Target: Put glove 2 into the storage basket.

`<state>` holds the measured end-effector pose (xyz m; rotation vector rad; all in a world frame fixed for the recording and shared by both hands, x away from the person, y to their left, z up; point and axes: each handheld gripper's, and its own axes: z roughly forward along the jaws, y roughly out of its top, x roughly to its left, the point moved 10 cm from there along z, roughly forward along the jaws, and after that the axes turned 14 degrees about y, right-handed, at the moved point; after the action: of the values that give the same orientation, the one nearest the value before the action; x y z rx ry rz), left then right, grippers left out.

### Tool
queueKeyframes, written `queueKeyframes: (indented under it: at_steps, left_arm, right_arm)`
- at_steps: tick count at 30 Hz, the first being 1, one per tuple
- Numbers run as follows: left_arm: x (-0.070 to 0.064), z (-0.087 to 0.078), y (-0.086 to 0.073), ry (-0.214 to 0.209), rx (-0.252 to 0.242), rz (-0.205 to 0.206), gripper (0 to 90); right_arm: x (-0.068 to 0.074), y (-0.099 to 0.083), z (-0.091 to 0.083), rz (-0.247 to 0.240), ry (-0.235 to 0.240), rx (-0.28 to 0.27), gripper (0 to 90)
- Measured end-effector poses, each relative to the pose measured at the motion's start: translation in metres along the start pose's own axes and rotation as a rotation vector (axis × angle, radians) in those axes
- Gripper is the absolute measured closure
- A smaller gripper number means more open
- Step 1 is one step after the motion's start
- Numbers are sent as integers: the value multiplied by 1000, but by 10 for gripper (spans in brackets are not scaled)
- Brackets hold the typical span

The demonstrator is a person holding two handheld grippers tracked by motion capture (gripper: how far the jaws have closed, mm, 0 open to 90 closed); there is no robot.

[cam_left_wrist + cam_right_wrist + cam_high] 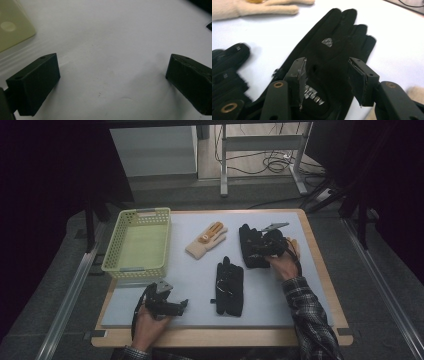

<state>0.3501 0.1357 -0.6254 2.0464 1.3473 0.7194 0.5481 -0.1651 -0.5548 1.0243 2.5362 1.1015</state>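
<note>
Black glove [251,246] at the upper right of the high view is lying flat on the surface [200,285], its fingers pointing toward the top of the frame and its cuff toward the person; its long axis is running nearly straight up the picture. The right gripper [263,246] is sitting directly over the cuff end, coming in from the glove's right side; in the right gripper view the jaws are standing apart on either side of the glove's [332,57] lower palm, not yet pinching the cloth, so the gripper is released and straddling the fabric across its width. A close of the jaws here would likely be bunching the cuff between them. The left gripper [172,306] is resting at the lower left, well apart from this glove, its jaws spread wide over bare surface [107,50] in the left gripper view; the right hand is clearly the nearer one. A second black glove [229,286] is lying at lower centre; a tan glove [206,240] is lying at upper centre; a green basket [139,270] is standing at the left.
</note>
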Motion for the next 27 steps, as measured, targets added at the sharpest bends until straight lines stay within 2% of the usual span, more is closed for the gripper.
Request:
queueKeyframes:
  at_steps: [2, 6, 10, 14, 15, 16, 17, 20, 22, 27]
  left_arm:
    - [0, 0, 0, 0, 0, 0, 0]
    - [0, 0, 0, 0, 0, 0, 0]
    - [0, 0, 0, 0, 0, 0, 0]
    - [0, 0, 0, 0, 0, 0, 0]
    - [0, 0, 0, 0, 0, 0, 0]
    - [0, 0, 0, 0, 0, 0, 0]
    - [0, 0, 0, 0, 0, 0, 0]
    - [0, 0, 0, 0, 0, 0, 0]
    - [0, 0, 0, 1, 0, 0, 0]
    - [0, 0, 0, 0, 0, 0, 0]
  right_arm:
    - [-2, 0, 2, 3, -6, 5, 481]
    - [-7, -2, 15, 13, 0, 28, 415]
    - [-14, -7, 31, 27, 5, 41, 307]
    - [-18, -12, 40, 20, -4, 70, 287]
    - [-18, -11, 41, 19, -4, 66, 307]
    - [-17, -10, 42, 31, 6, 65, 389]
    - [-17, -10, 42, 31, 6, 65, 389]
    - [-16, -9, 41, 47, 3, 57, 518]
    - [-10, -9, 41, 55, 26, 58, 729]
    - [-7, -8, 40, 52, 13, 65, 772]
